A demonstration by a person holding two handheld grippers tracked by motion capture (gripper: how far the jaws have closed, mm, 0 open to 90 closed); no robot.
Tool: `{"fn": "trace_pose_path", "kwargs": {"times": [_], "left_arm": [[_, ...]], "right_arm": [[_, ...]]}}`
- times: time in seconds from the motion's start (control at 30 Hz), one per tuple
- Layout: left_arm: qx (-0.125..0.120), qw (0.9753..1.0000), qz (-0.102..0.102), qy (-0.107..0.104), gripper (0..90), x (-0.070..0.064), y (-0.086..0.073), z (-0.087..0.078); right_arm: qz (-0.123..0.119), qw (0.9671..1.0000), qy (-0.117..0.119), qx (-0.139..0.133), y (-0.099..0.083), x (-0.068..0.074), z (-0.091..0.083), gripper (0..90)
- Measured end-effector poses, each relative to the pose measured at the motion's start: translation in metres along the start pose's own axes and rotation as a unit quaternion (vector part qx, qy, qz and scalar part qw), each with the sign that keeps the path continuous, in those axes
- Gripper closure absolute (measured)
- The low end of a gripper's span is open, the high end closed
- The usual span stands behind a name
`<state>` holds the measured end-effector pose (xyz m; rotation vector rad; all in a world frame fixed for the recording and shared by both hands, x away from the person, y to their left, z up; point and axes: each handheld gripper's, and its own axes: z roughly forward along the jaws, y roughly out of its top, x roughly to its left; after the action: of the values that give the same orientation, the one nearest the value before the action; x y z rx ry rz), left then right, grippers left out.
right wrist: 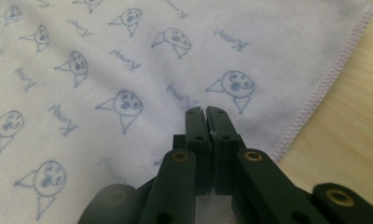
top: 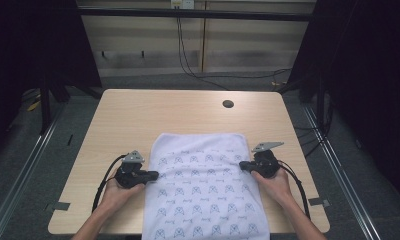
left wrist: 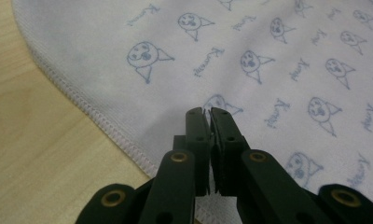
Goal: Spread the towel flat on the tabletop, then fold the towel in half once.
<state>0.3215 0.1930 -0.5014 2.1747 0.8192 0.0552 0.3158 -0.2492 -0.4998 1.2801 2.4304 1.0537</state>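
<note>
High view: towel [top: 203, 185] near edge cut off; left gripper [top: 155, 174], right gripper [top: 242, 165] fingers clamp it.

Before you: left gripper [left wrist: 207, 112], jaws closed together over a white cloth [left wrist: 268, 56] printed with blue faces and script; stitched hem runs diagonally across the wooden table [left wrist: 31, 140].
</note>
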Motion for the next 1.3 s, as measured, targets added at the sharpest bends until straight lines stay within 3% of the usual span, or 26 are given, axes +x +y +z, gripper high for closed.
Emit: {"fn": "trace_pose_path", "kwargs": {"times": [0.23, 0.47, 0.7, 0.77, 0.87, 0.9, 0.97, 1.2, 1.3], "left_arm": [[0.012, 0.9998, 0.014, -0.009, 86.9, -0.012, -0.003, -0.002], [0.019, 0.9996, 0.012, -0.019, 89.4, -0.02, -0.008, -0.005], [0.011, 0.9992, 0.017, -0.035, 89.1, -0.035, -0.02, -0.016], [0.007, 0.9991, 0.019, -0.038, 85.5, -0.036, -0.019, -0.017], [-0.017, 0.9992, 0.011, -0.034, 79.9, -0.034, -0.012, -0.021], [-0.017, 0.9992, 0.011, -0.034, 78.5, -0.034, -0.012, -0.021], [-0.036, 0.999, 0.002, -0.028, 76.6, -0.029, -0.008, -0.024], [-0.062, 0.9976, -0.024, -0.021, 69.2, -0.012, 0.0, -0.031], [-0.065, 0.9974, -0.026, -0.013, 66.9, -0.007, 0.002, -0.031]], "right_arm": [[-0.01, 0.9998, 0.018, 0.007, -0.013, 0.006, -0.013, 88.7], [-0.011, 0.9996, 0.023, 0.011, -0.018, 0.01, -0.017, 88.7], [-0.019, 0.999, 0.036, 0.019, -0.029, 0.021, -0.027, 88.1], [-0.023, 0.9989, 0.038, 0.017, -0.032, 0.024, -0.03, 82.6], [-0.017, 0.999, 0.04, -0.007, -0.03, 0.023, -0.036, 73.0], [-0.017, 0.999, 0.04, -0.007, -0.03, 0.023, -0.036, 73.0], [-0.011, 0.9987, 0.037, -0.033, -0.025, 0.018, -0.041, 70.3], [0.004, 0.9979, 0.032, -0.055, -0.016, 0.009, -0.045, 63.4], [0.006, 0.9975, 0.034, -0.062, -0.013, 0.007, -0.046, 62.7]]}}
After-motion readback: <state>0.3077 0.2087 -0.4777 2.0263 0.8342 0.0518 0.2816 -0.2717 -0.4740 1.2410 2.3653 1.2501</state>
